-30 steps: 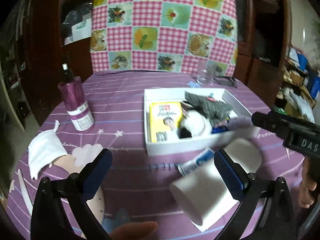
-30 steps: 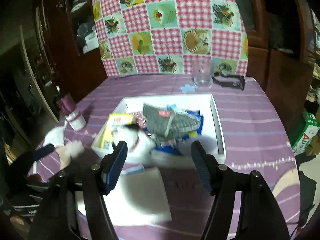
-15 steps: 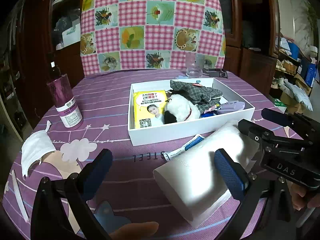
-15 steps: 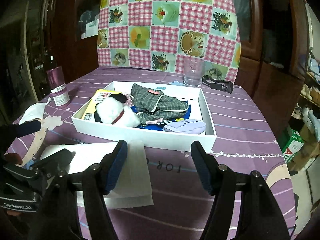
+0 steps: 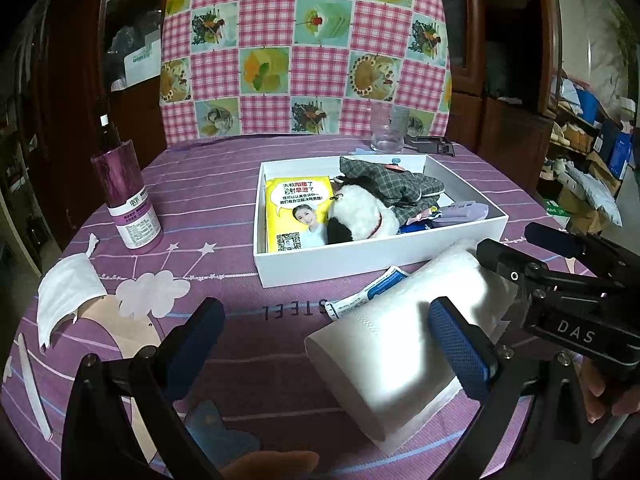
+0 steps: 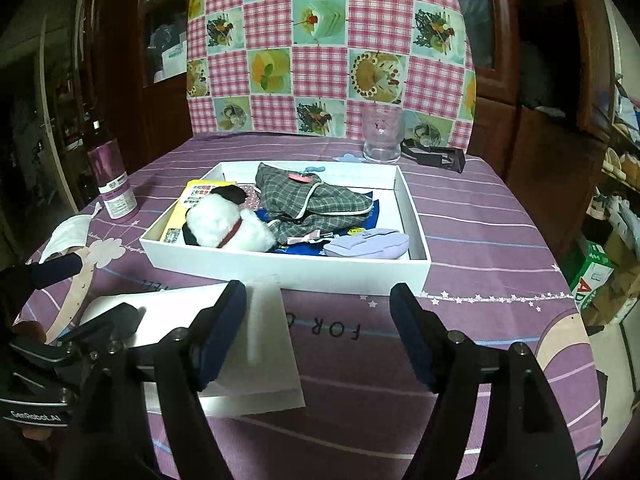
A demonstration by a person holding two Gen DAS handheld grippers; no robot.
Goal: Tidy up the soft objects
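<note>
Left gripper [image 5: 322,332]: we see its two blue-padded fingers spread wide and holding nothing; it hangs over the near part of the table, and its right pad overlaps the paper roll in the left wrist view, though we cannot tell whether they touch.
Right gripper [image 6: 318,330]: we find its jaws likewise spread and empty, low over the cloth just near of the white box; its left pad overlaps the roll's far end, contact unclear.
Paper roll [image 5: 396,336]: a white roll lying on its side on the table [image 5: 208,208], between the two grippers and near of the box.
White box [image 5: 376,254]: a shallow open tray at mid-table, its near wall just beyond the roll.
Box contents: we note a yellow packet [image 5: 298,214] at the left, a black-and-white plush toy [image 5: 360,216] beside it, a grey plaid garment [image 5: 394,182] toward the far side, and a lilac pouch [image 6: 366,244] at the near right corner.
Tube [image 5: 370,292]: a blue-and-white tube lying flat between the box wall and the roll.
Purple bottle [image 5: 126,196]: upright, well left of the box.
White cloth [image 5: 66,292]: crumpled at the near left edge.
Glass [image 5: 388,128]: a clear tumbler upright beyond the box's far wall.
</note>
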